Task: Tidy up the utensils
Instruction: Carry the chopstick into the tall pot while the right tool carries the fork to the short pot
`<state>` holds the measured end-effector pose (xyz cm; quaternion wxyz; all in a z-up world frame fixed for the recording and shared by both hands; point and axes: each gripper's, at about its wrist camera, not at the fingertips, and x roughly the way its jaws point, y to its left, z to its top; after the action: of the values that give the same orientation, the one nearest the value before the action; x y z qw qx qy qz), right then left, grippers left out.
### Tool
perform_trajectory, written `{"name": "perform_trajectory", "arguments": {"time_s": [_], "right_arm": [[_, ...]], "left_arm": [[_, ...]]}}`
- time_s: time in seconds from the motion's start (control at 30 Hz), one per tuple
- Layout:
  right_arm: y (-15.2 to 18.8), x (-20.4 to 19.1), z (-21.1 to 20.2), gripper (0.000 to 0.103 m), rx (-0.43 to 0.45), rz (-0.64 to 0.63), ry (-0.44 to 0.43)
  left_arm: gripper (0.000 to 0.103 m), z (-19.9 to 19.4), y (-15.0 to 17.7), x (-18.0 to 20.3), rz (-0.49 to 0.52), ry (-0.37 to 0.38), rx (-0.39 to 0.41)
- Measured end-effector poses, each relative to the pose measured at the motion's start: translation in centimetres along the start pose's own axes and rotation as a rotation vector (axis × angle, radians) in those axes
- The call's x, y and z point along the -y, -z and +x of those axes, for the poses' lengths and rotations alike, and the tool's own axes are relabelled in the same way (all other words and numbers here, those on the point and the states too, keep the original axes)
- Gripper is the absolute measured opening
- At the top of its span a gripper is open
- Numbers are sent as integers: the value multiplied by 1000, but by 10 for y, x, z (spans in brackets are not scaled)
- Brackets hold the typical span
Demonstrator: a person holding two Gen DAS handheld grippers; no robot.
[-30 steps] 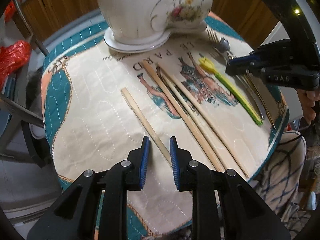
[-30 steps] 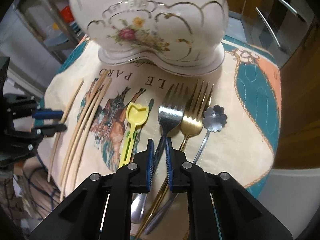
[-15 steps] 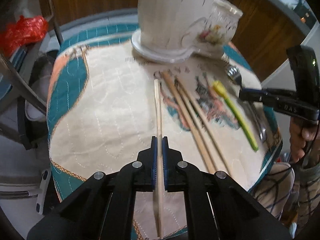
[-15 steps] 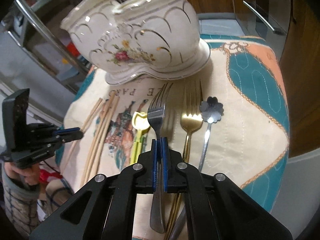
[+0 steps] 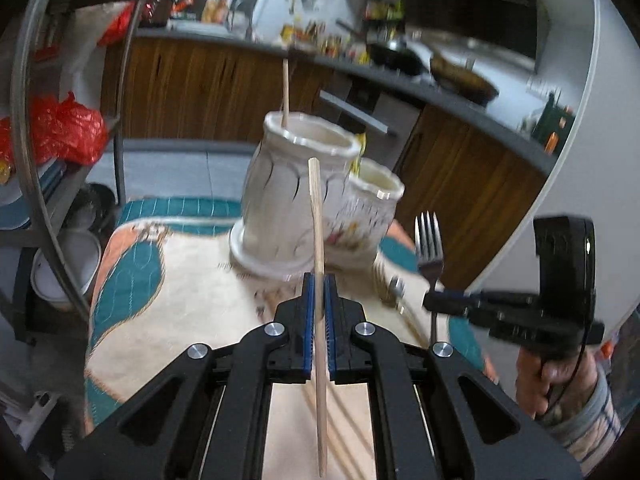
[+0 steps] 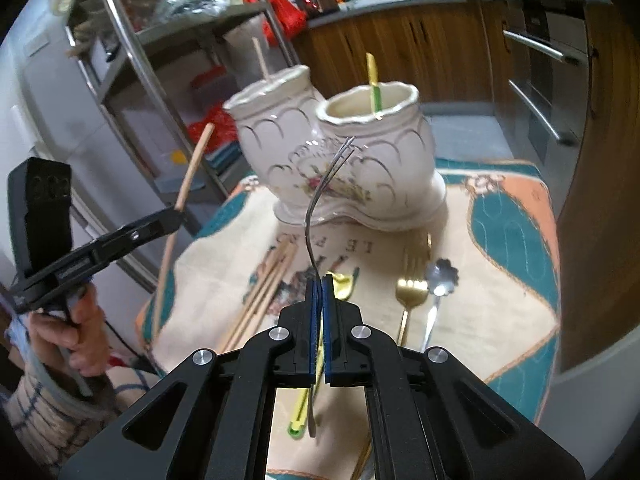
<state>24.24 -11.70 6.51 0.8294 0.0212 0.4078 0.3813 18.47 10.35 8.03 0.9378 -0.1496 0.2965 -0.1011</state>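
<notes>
My left gripper [image 5: 319, 280] is shut on a wooden chopstick [image 5: 317, 232] and holds it upright above the table, in front of the white double-pot ceramic holder [image 5: 292, 200]. My right gripper [image 6: 319, 280] is shut on a silver fork [image 6: 320, 192], held upright and edge-on before the holder [image 6: 360, 168]. The fork also shows in the left wrist view [image 5: 429, 240]. One chopstick [image 6: 260, 56] stands in the holder's left pot and a yellow-green utensil [image 6: 374, 84] in its right pot.
On the quilted table mat [image 6: 500, 280] lie several chopsticks [image 6: 264, 292], a yellow plastic utensil [image 6: 340, 284], a gold fork [image 6: 410, 284] and a flower-shaped spoon [image 6: 440, 280]. A metal shelf rack [image 5: 48, 160] stands left; wooden cabinets [image 5: 200, 88] stand behind.
Both grippers have risen from the table with their utensils and tilted them upright. The view now looks across at the holder's rims instead of down on the mat.
</notes>
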Motion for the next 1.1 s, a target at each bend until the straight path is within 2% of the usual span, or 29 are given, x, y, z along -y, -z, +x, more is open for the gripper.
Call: {"name": "perform_trajectory", "arguments": {"time_s": [0.3, 0.5, 0.73, 0.87, 1.1], "right_arm": [[-17, -1, -8, 3, 119, -38, 2], [-38, -5, -23, 3, 228, -61, -11], [-67, -4, -31, 3, 339, -88, -12], [-80, 3, -33, 3, 403, -72, -36], [-97, 9, -38, 3, 518, -73, -26]], "left_arm": [[5, -15, -16, 17, 31, 36, 249], [5, -17, -35, 24, 53, 21, 386], [5, -10, -56, 32, 87, 11, 464], [5, -8, -73, 32, 83, 9, 512], [5, -1, -99, 29, 87, -4, 592]]}}
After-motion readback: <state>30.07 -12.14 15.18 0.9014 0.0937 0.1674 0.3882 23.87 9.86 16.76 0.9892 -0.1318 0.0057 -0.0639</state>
